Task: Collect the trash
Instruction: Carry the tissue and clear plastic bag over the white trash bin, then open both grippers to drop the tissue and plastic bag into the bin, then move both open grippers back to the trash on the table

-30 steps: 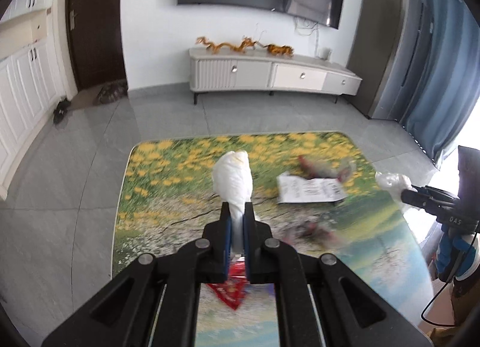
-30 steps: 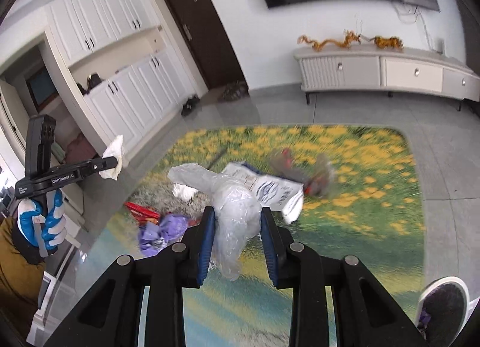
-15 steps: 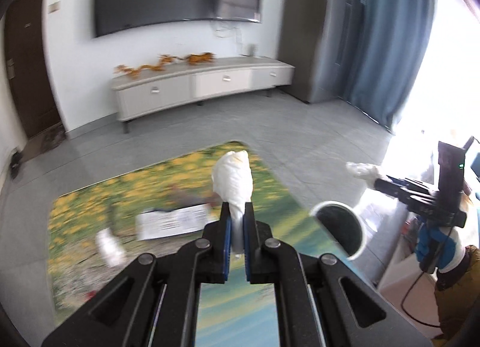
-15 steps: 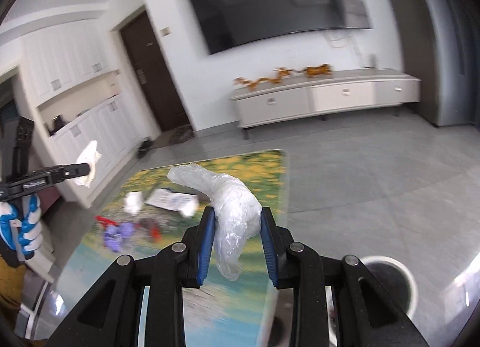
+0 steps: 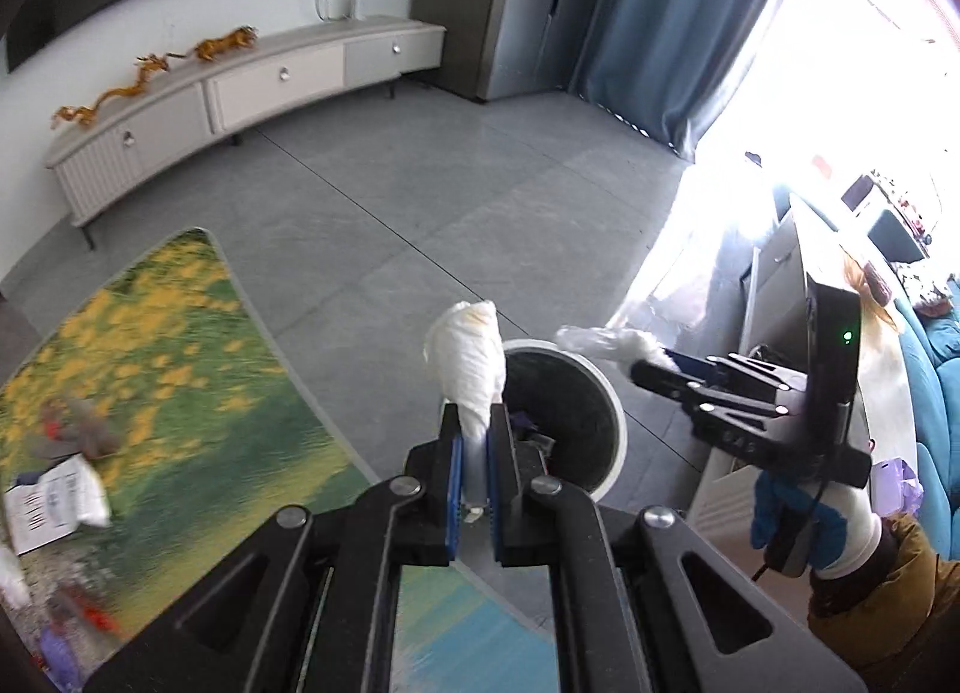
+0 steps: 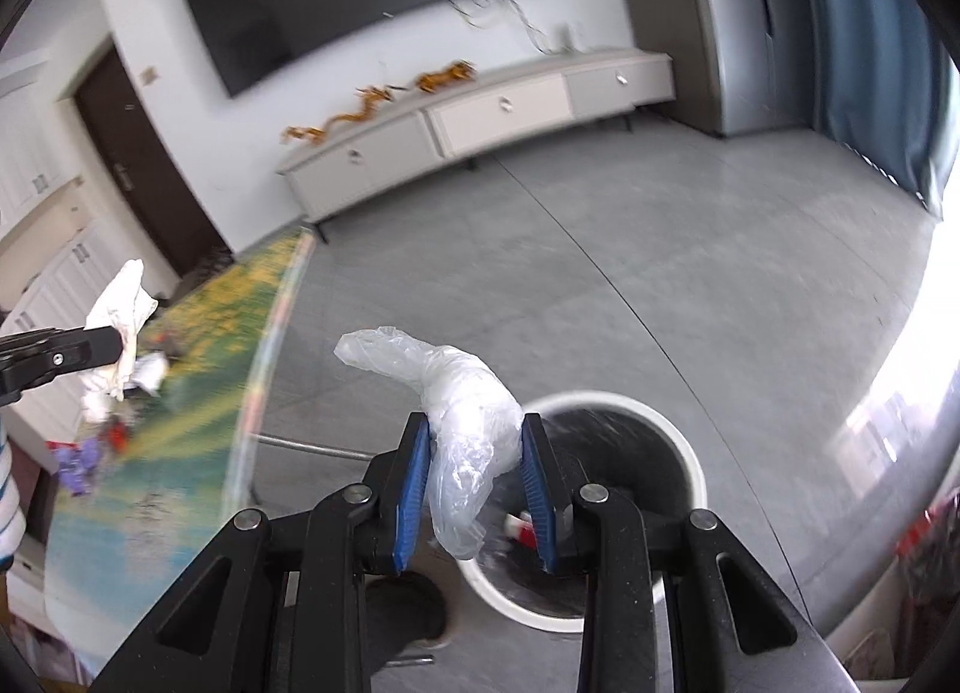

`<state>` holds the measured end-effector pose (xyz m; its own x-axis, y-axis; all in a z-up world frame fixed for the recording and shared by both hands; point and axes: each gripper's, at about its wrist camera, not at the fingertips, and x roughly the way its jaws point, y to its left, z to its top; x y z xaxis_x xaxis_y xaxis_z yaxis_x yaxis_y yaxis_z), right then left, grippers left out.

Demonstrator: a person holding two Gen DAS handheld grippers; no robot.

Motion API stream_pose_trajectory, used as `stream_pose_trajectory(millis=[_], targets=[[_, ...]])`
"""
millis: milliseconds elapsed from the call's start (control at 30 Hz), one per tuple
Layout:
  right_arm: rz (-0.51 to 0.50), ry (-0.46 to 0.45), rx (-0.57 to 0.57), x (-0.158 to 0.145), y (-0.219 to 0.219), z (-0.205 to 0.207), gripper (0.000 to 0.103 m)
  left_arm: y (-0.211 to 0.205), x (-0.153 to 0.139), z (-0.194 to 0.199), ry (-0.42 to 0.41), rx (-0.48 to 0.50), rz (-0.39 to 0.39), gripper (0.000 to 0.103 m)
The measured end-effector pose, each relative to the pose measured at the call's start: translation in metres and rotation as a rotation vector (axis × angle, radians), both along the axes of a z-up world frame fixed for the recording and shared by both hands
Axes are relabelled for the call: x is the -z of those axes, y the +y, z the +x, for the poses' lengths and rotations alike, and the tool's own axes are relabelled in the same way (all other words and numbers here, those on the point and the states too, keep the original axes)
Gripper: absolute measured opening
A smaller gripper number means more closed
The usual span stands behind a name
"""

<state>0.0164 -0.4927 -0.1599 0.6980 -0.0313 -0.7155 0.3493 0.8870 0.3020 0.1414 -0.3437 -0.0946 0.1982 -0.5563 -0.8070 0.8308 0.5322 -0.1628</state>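
Observation:
My left gripper (image 5: pixel 474 441) is shut on a crumpled white tissue (image 5: pixel 468 360) that sticks up past its blue pads. Just beyond it stands the white-rimmed trash bin (image 5: pixel 612 393) on the floor. In the right wrist view my right gripper (image 6: pixel 474 450) is shut on a bunched clear plastic bag (image 6: pixel 462 393), held above the left rim of the same bin (image 6: pixel 672 423), which has a red and white scrap inside. Each gripper shows in the other's view: the right one (image 5: pixel 636 366) with the bag (image 5: pixel 594 340), the left one (image 6: pixel 114 342) with the tissue (image 6: pixel 123 297).
A glass table with a flower-field print (image 5: pixel 180 393) lies at the left with a printed paper (image 5: pixel 54 498), red and purple wrappers (image 6: pixel 90 444) and other scraps on it. A shoe (image 6: pixel 408 609) is on the grey floor beside the bin. TV cabinet (image 6: pixel 480 117) and blue curtain (image 5: pixel 678 21) stand behind.
Both grippers swung right, off the table toward the bin, each keeping its hold. The bin, absent a second ago, now sits right under the fingertips.

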Motion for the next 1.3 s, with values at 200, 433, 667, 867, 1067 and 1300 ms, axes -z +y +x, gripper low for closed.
stream_pose_trajectory(millis=[200,433,667,867,1067,1300], targets=[[0.019,0.073,0.053,0.038,-0.022,0.006,0.029,-0.055,0.036,-0.003,0.073,0.036,0.031,0.009],[0.023,0.132,0.106,0.066,-0.042,0.007,0.031,-0.100,0.069,-0.003,0.126,0.056,0.051,0.009],[0.021,0.155,0.153,0.071,-0.051,0.003,0.042,-0.117,0.085,-0.005,0.159,0.047,0.049,0.037],[0.028,0.130,0.165,0.064,-0.053,-0.005,0.042,-0.108,0.077,-0.005,0.156,0.023,0.013,0.037],[0.004,0.062,0.144,0.036,-0.043,-0.009,0.042,-0.074,0.052,-0.003,0.107,-0.048,-0.042,0.037],[-0.018,-0.047,0.074,-0.006,-0.017,-0.006,0.042,-0.018,0.013,-0.017,-0.023,-0.125,-0.078,0.038]])
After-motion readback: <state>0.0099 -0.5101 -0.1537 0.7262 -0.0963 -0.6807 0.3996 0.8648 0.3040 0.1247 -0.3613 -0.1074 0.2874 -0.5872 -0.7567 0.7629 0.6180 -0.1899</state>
